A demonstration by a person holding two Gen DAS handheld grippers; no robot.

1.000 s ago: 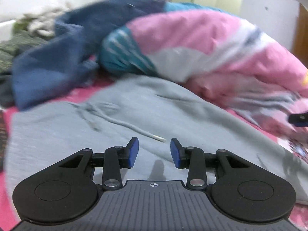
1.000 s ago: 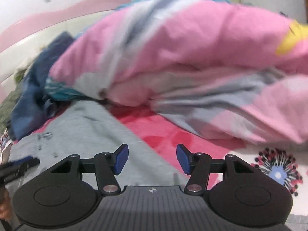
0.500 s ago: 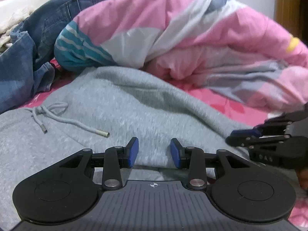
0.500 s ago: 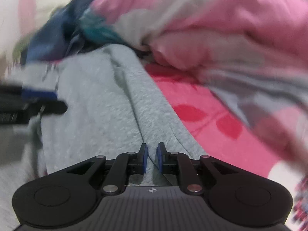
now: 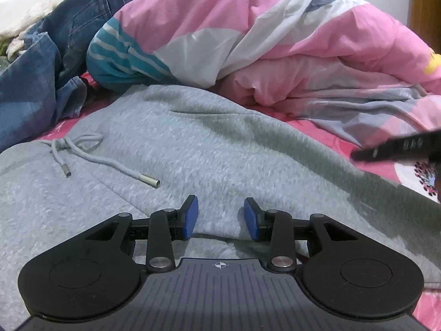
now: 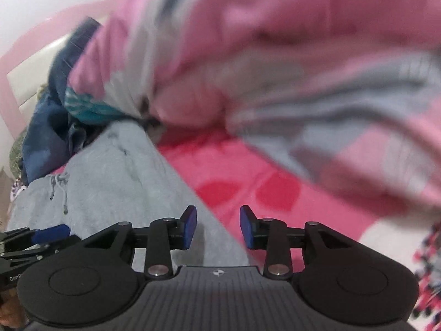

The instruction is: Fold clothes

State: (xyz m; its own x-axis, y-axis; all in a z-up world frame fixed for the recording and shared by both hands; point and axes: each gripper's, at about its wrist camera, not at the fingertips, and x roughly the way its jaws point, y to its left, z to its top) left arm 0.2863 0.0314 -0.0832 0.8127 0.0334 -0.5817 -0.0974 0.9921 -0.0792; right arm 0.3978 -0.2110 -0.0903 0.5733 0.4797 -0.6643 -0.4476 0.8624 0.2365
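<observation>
A grey fleece garment point(image 5: 209, 149) with a metal-tipped drawstring point(image 5: 110, 160) lies spread over the bed. My left gripper point(image 5: 220, 211) hovers low over its near part, blue pads apart, nothing pinched. My right gripper point(image 6: 217, 220) sits over the garment's right edge point(image 6: 143, 182), where grey cloth meets the pink sheet point(image 6: 248, 193). Its jaws are opening, and cloth lies under the gap without the pads pressing on it. The right wrist view is blurred. From the left wrist camera the right gripper point(image 5: 399, 149) shows at the right edge. The left gripper point(image 6: 49, 234) appears low on the left in the right wrist view.
A bulky pink, white and grey duvet point(image 5: 289, 49) is heaped behind the garment. Blue jeans point(image 5: 55, 63) are piled at the back left with a teal striped cloth point(image 5: 121, 58) beside them. A pale headboard point(image 6: 30, 71) and wall stand beyond.
The right gripper's pads, almost together half a second ago, now stand apart, and it has drawn away toward the right edge of the left wrist view. The left gripper has held still since then.
</observation>
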